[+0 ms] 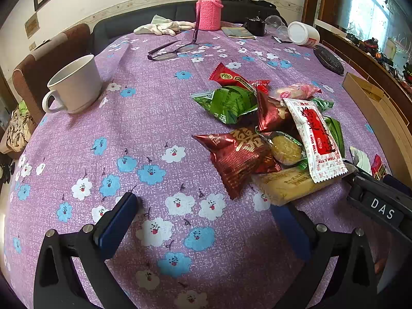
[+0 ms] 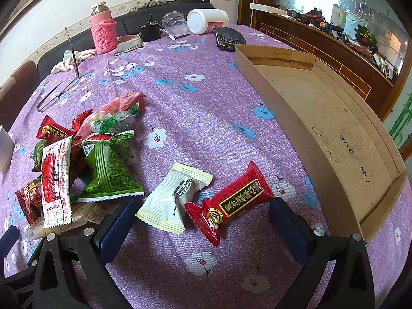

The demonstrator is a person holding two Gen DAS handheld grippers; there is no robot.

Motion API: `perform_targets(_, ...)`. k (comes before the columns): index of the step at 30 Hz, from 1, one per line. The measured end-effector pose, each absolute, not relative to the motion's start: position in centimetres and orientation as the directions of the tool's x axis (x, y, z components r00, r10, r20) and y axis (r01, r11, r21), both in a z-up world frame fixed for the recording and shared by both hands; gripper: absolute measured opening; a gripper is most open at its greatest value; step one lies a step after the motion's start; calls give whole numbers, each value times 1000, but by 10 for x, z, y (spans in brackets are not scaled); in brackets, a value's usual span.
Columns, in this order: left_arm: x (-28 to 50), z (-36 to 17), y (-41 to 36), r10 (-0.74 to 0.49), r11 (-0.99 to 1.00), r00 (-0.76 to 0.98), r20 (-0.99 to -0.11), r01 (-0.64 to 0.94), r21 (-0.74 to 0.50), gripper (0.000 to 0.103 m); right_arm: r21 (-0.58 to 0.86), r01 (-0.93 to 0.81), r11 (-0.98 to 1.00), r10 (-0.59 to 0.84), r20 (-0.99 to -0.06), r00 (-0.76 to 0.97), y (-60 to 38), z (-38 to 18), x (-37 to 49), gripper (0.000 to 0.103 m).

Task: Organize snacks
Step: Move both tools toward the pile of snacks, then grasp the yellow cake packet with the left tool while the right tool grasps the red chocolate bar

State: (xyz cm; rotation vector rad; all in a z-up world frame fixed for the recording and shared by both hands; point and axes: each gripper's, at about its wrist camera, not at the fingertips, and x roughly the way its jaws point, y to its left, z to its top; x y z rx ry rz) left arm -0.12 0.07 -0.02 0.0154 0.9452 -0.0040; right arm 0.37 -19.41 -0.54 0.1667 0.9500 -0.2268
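Snacks [image 2: 85, 159] in crinkled red, green and white wrappers lie heaped.

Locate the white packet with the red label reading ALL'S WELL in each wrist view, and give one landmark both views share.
Left wrist view: the white packet lies right of centre, atop the snack pile.
Right wrist view: the white packet sits at the left, on the pile's near side.
Shared landmark: the pink knitted bottle at the table's far end.

A home: floral tablecloth [image 1: 154, 118], sofa [image 1: 144, 18], mug [image 1: 74, 85].
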Motion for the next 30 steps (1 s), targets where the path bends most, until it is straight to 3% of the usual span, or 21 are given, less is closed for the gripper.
perform_targets(9, -1, 0, 1, 7, 1000, 586, -810, 7, 14, 103, 41, 259, 965, -115, -821, 559, -184, -8, 1, 102)
perform_targets(12, -4, 0, 0, 3, 1000, 584, -812, 16, 15, 103, 52, 84, 995, 3, -867, 499, -202, -11, 12, 102)
perform_targets(15, -11, 3, -2, -20, 999, 577, -816, 52, 12, 103, 126, 23, 992, 97, -858, 505, -215, -8, 0, 100)
perform_targets(18, -17, 10, -5, -15, 997, 606, -795, 68, 33, 97, 120, -67, 991, 137, -841, 523, -218, 0, -19, 92)
perform_targets(20, -20, 15, -4, -47, 996, 618, -785, 88, 9, 78, 165, -121, 979, 204, -817, 539, -223, 6, -33, 88)
perform_targets(21, -21, 16, -3, -66, 995, 615, -786, 97, -8, 69, 193, -148, 970, 243, -804, 543, -226, 9, -38, 83)
perform_targets(22, -22, 16, -3, -74, 994, 613, -786, 105, -12, 66, 210, -179, 961, 275, -791, 546, -227, 12, -43, 68)
perform_targets(26, -29, 23, -3, -188, 979, 600, -777, 174, -103, 64, 209, -241, 948, 312, -769, 558, -235, 16, -53, 49)
perform_targets(30, -44, 40, -4, -198, 974, 639, -743, 216, -74, 65, 219, -271, 937, 340, -747, 571, -236, 22, -52, 46)
